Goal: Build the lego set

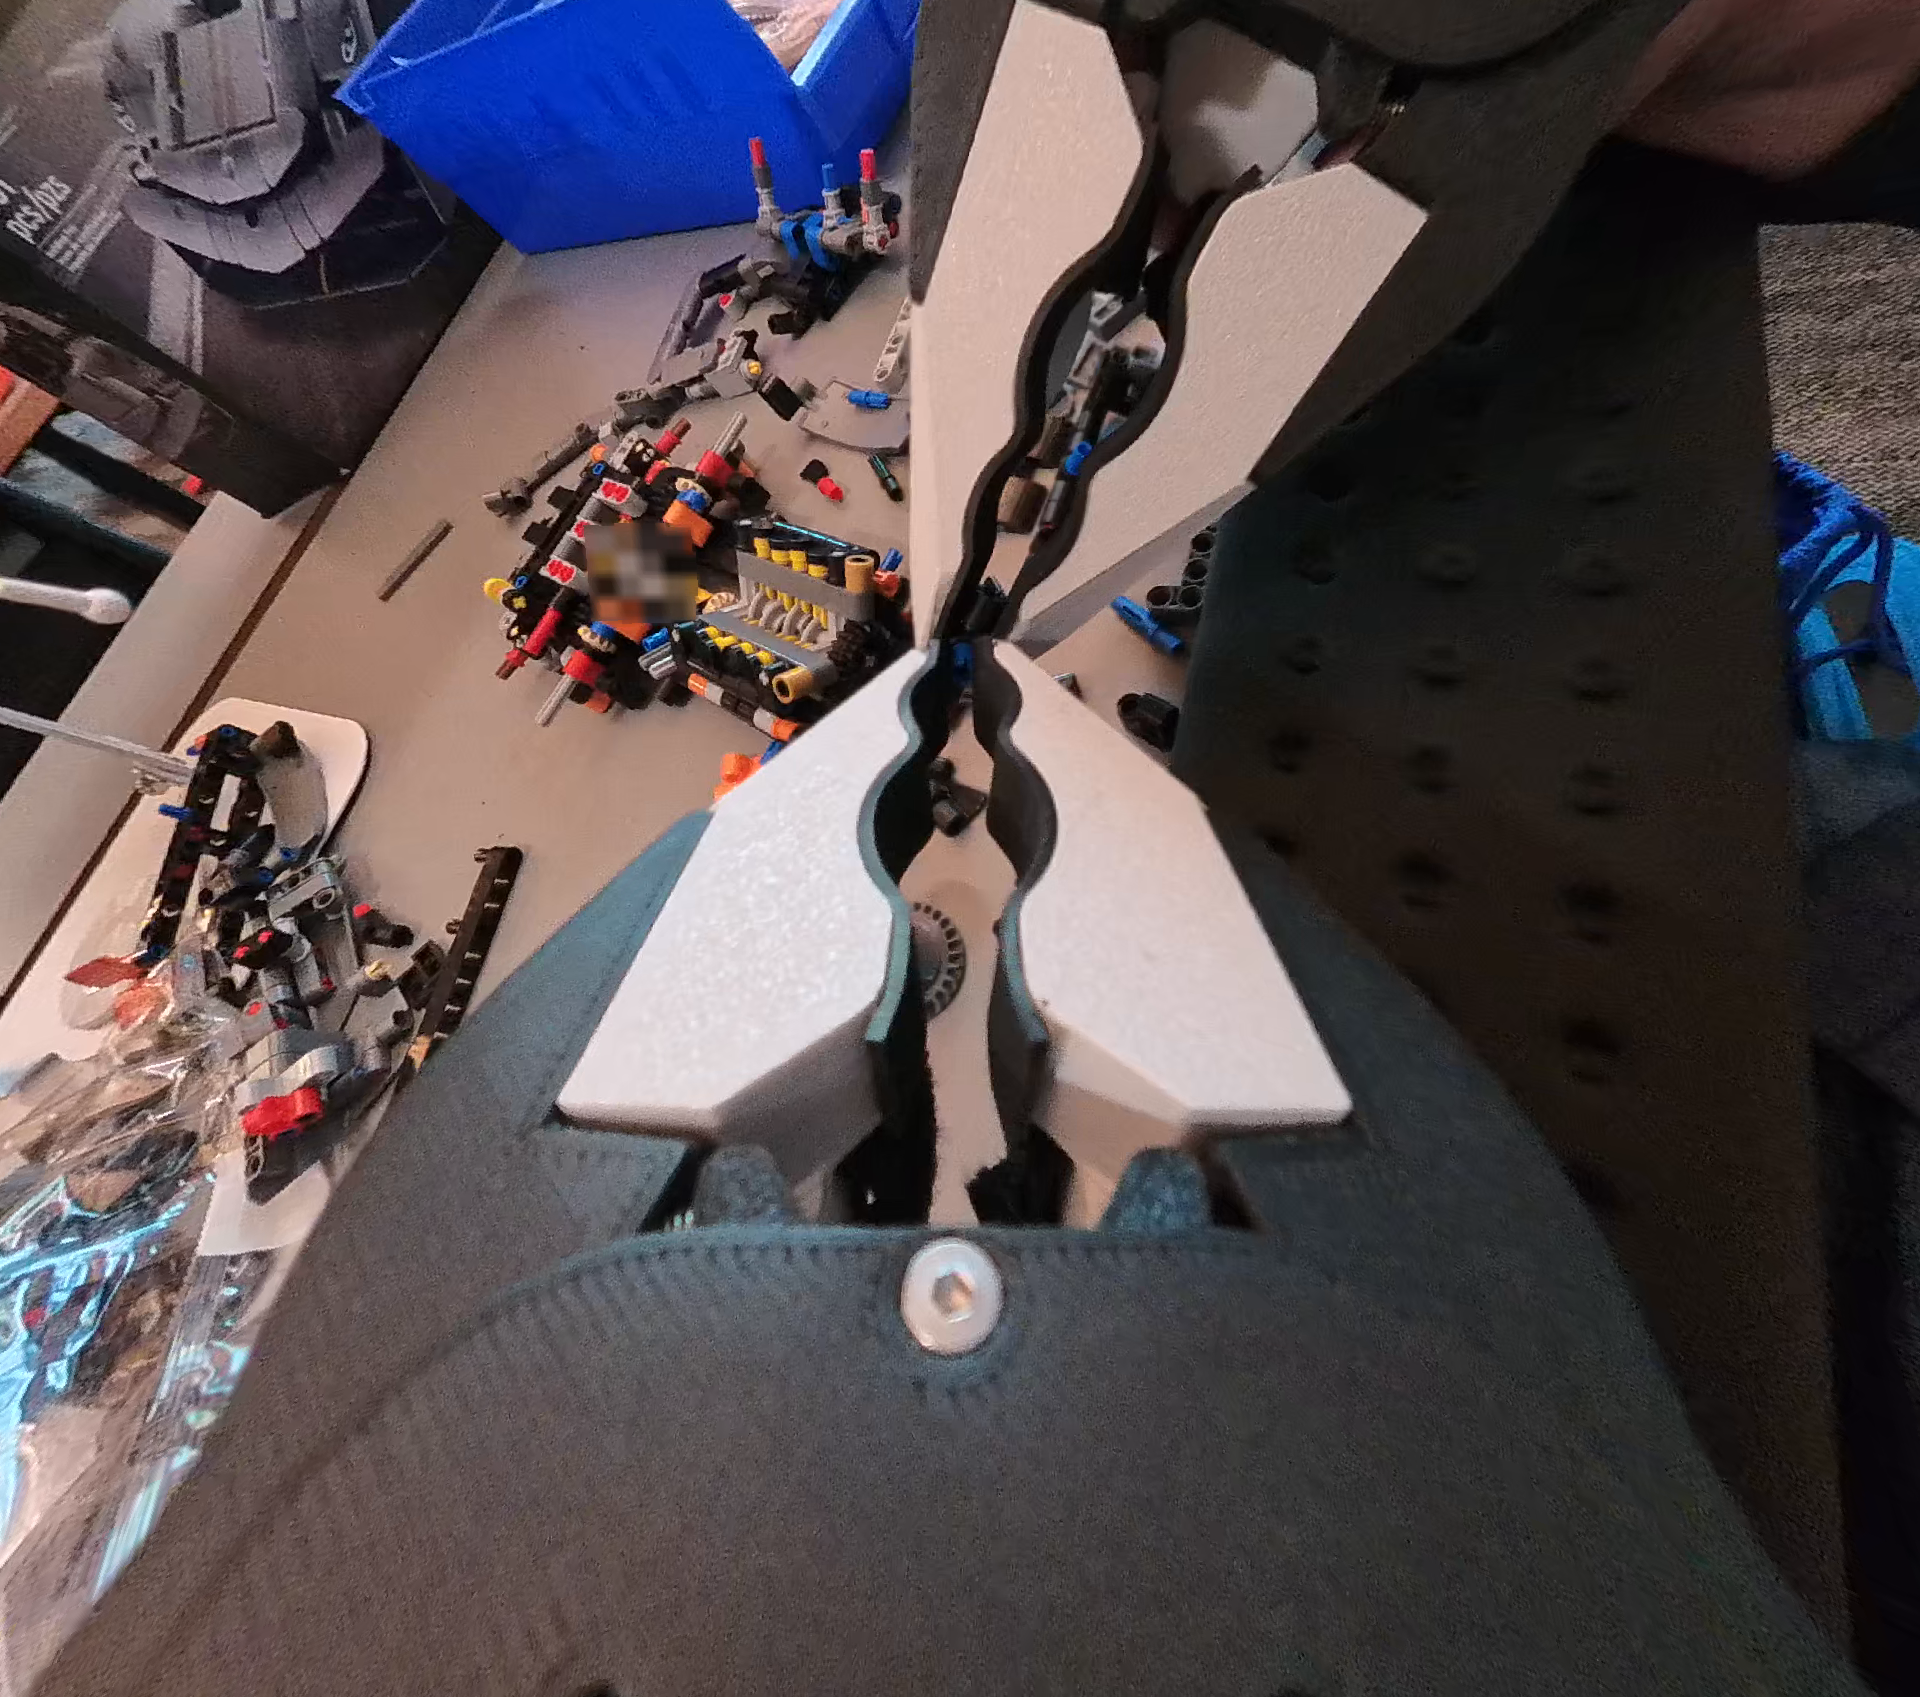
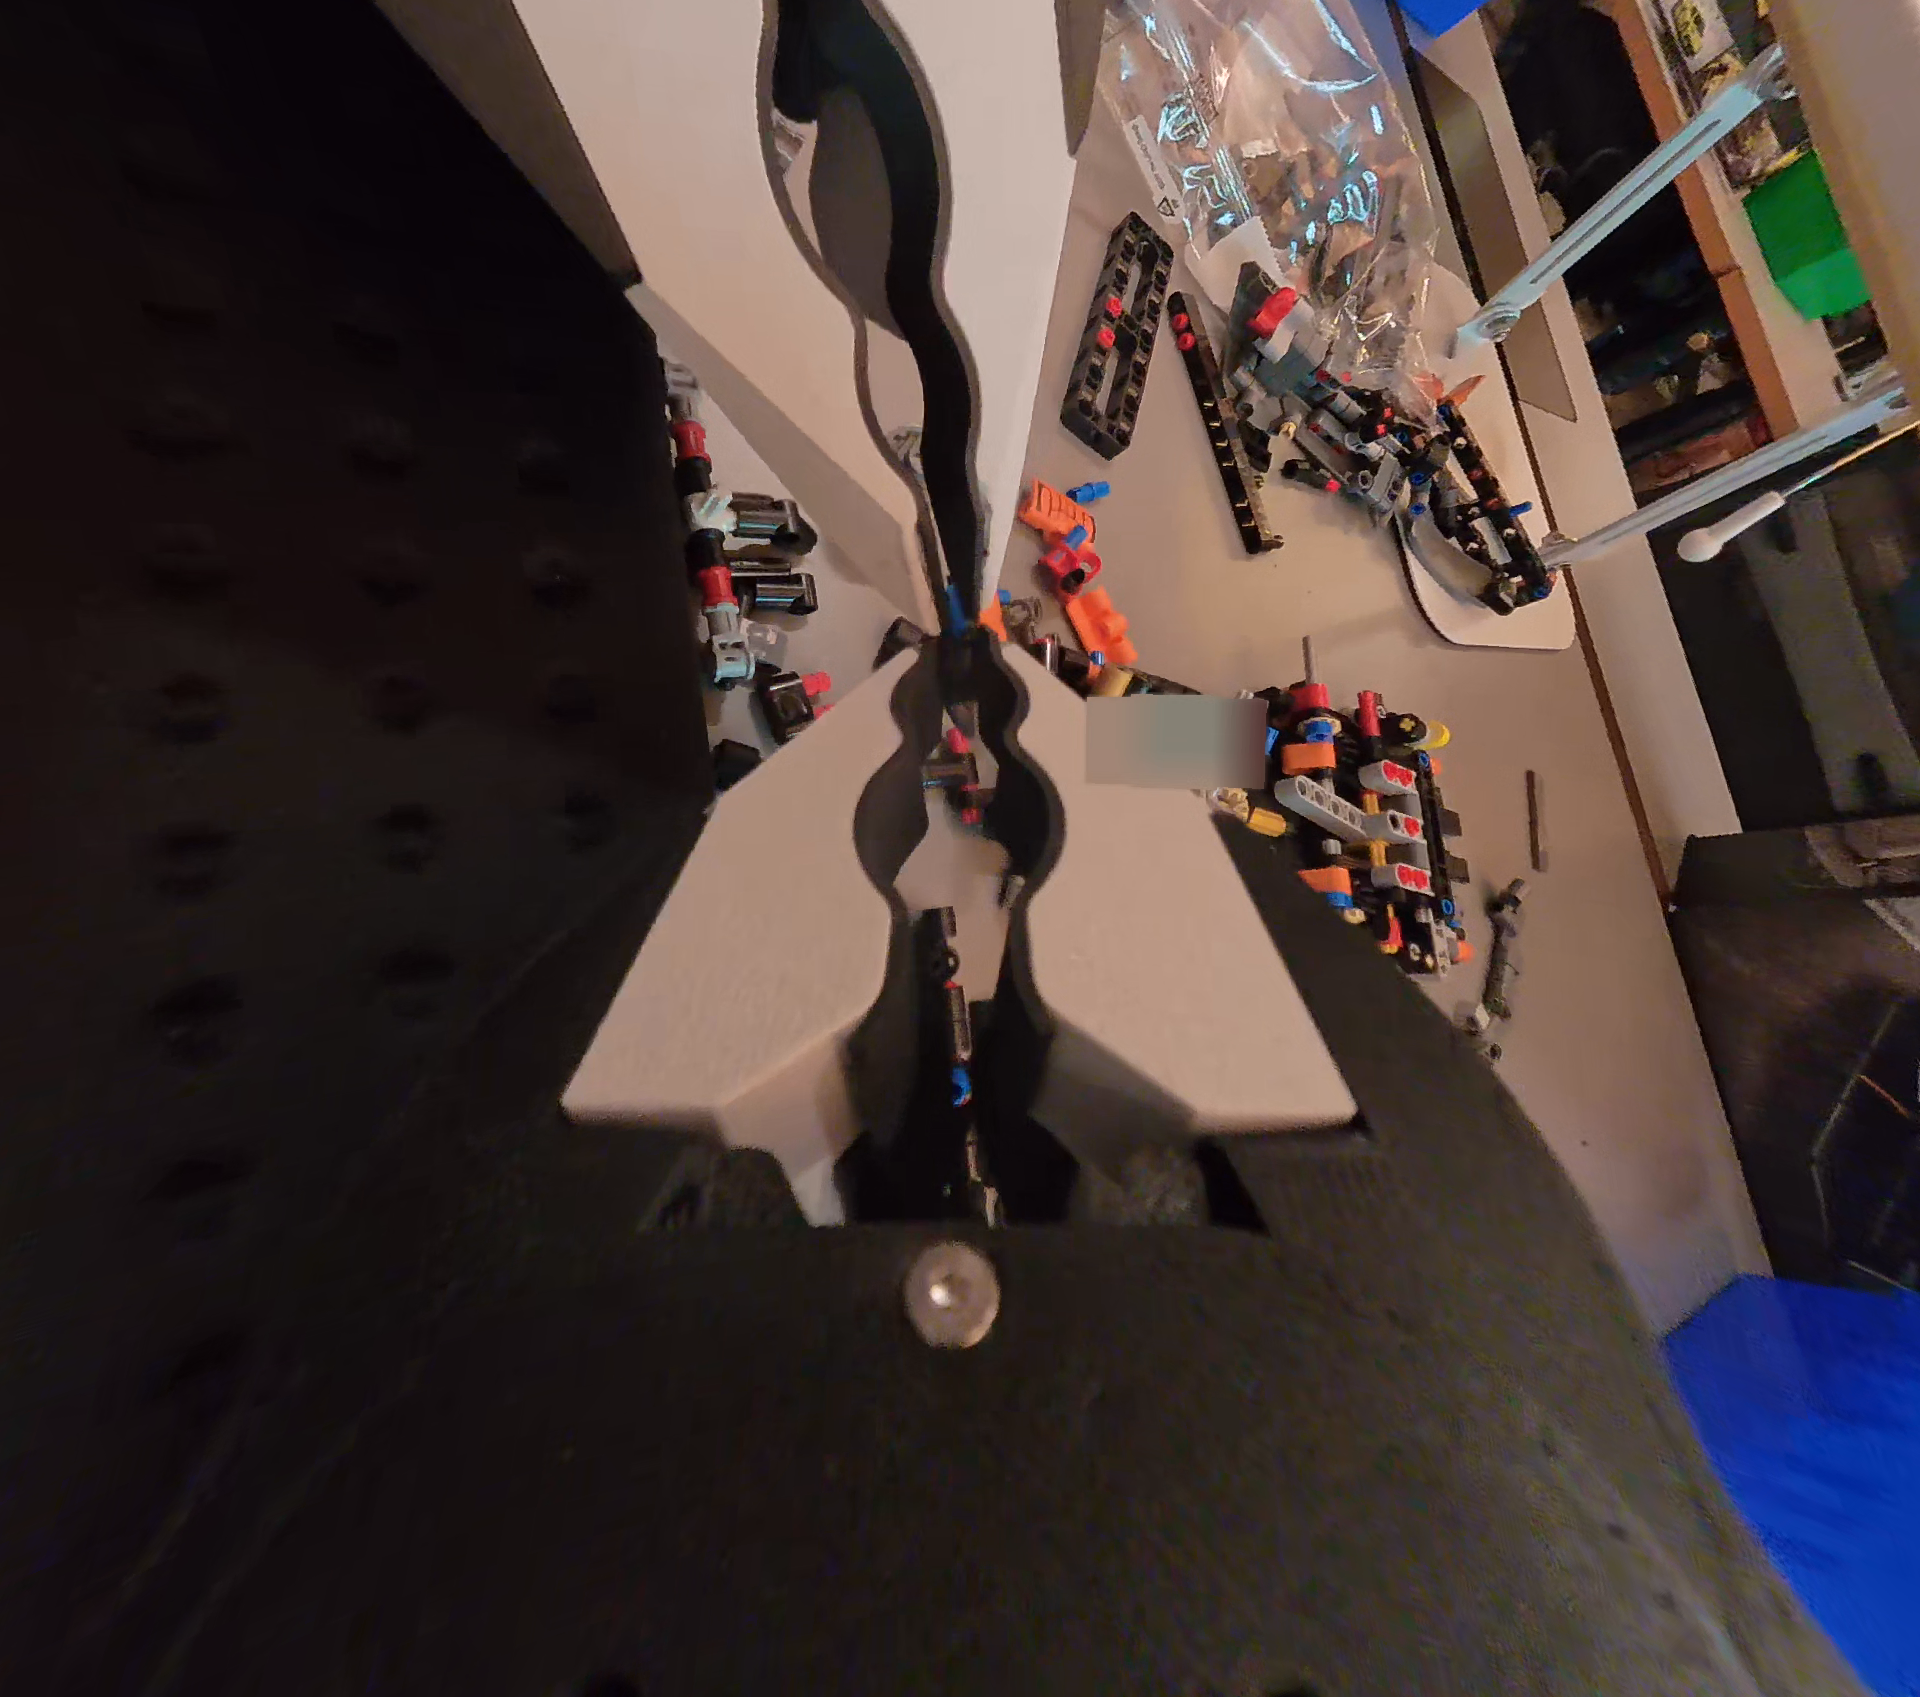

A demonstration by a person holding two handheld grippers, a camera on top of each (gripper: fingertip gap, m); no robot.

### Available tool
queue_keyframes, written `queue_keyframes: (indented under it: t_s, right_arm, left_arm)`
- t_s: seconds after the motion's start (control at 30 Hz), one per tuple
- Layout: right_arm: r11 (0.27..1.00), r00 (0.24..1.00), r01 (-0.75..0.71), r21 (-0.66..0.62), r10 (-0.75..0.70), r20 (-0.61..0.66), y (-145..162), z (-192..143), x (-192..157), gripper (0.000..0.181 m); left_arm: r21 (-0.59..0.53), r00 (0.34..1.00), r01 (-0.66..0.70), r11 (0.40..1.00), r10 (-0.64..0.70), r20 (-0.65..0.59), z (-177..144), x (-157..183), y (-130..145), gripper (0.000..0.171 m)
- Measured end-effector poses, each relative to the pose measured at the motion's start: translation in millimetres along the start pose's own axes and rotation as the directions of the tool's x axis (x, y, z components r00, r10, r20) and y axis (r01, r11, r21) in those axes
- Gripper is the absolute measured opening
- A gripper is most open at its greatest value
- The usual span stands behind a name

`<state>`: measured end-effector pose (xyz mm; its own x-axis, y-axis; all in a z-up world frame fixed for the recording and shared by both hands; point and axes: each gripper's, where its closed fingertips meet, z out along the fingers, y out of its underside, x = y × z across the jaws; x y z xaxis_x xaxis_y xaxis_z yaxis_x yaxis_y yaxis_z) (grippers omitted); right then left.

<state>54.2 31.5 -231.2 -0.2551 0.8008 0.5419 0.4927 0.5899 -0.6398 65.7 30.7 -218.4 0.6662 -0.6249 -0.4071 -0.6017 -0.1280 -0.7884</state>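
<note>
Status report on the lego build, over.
Left hand-held gripper and right hand-held gripper tip to tip, both pinching small black-and-blue piece. Main assembly on table. Loose parts below.

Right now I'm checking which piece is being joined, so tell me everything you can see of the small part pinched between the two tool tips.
The small part is a tiny black and blue piece, plastic by its look, mostly hidden. It sits in the air above the table, where the left tool and right tool meet tip to tip, both shut on it. Its exact shape cannot be told.
</note>
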Motion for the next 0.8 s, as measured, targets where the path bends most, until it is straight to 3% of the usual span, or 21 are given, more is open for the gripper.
queue_keyframes:
  t_s: [0.03,0.1,0.13,0.2,0.3,0.4,0.57,0.8]
  right_arm:
    - [1.0,1.0,0.004,-0.004,-0.004,0.001,1.0,1.3,-0.2,0.006]
    - [0.983,0.998,0.001,-0.182,-0.011,-0.056,38.9,4.5,10.8,0.005]
    - [0.988,0.999,-0.026,-0.151,0.021,-0.04,40.3,1.6,8.4,0.005]
    - [0.998,0.998,-0.056,0.019,0.056,-0.026,3.8,-8.2,7.7,0.005]
    - [0.998,0.999,-0.02,-0.058,0.018,-0.044,16.4,1.6,6.2,0.006]
    - [0.993,0.994,-0.102,0.06,0.104,-0.025,7.0,-11.7,15.3,0.005]
    - [0.991,0.991,-0.133,0.031,0.132,0.031,14.8,-6.6,8.5,0.006]
    - [0.951,0.959,-0.27,0.152,0.25,0.137,-0.7,-19.5,9.5,0.005]
  left_arm:
    - [-0.006,1.0,-0.007,1.0,0.007,0.002,0.2,0.7,0.7,0.002]
    - [0.061,0.999,0.047,0.997,-0.047,0.004,-11.4,-6.6,-5.4,0.002]
    - [0.15,0.991,0.13,0.98,-0.131,-0.007,-28.5,-17.8,-11.9,0.0]
    - [0.128,0.983,0.183,0.975,-0.185,0.002,-32.9,-29.4,2.9,0.0]
    - [0.062,0.997,0.08,0.995,-0.079,-0.015,-12.9,-10.2,1.5,0.0]
    - [0.031,0.995,0.096,0.995,-0.096,-0.006,-8.4,-15.4,9.2,0.0]
    - [-0.009,0.997,0.075,0.997,-0.075,0.033,-4.8,-20.1,17.0,0.0]
    - [-0.009,0.998,0.049,0.999,-0.049,0.042,-1.9,-18.8,14.4,0.016]
